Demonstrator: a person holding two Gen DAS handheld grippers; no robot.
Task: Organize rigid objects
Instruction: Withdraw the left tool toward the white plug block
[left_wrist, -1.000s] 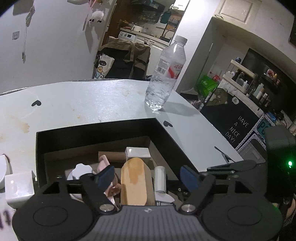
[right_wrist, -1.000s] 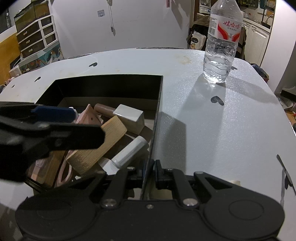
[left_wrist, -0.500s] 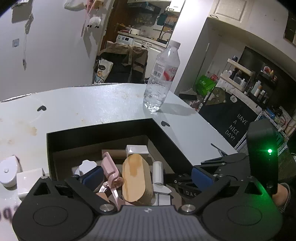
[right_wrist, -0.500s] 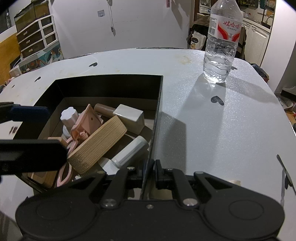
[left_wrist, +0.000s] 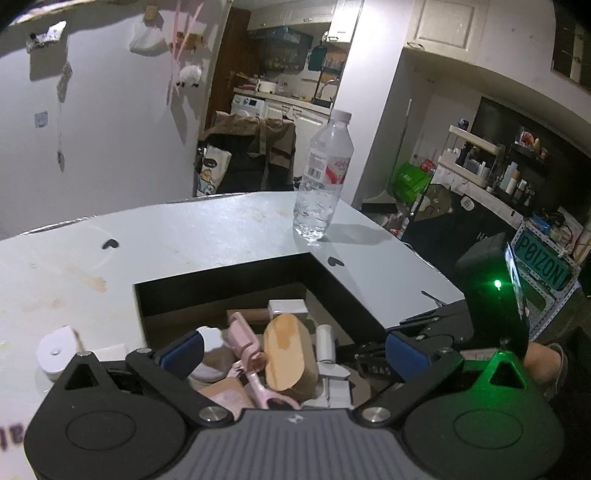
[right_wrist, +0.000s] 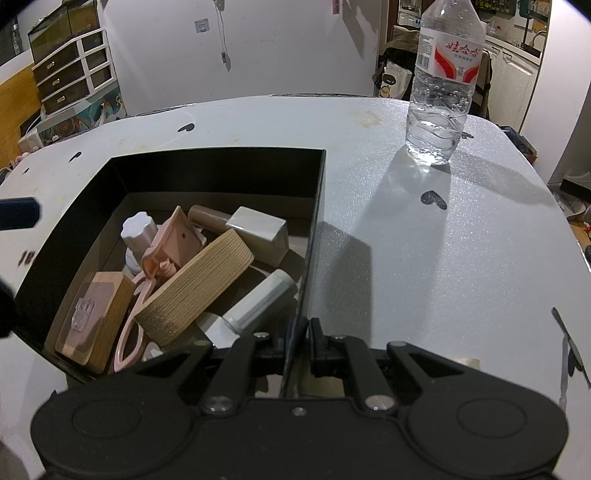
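While the black box (right_wrist: 218, 166) already holds most objects, two white pieces (left_wrist: 55, 350) wait on the surface (left_wrist: 184, 240) at nine o'clock of the wide, empty left claw (left_wrist: 291, 350); the right claw (right_wrist: 297, 341) pinches the box wall.

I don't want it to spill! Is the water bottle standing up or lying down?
Standing up. The water bottle rests on its base on the table, white cap on top in the left wrist view.

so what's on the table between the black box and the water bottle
Nothing stands there. The right wrist view shows bare white tabletop between the black box and the water bottle, with only the bottle's shadow and a small dark heart-shaped mark.
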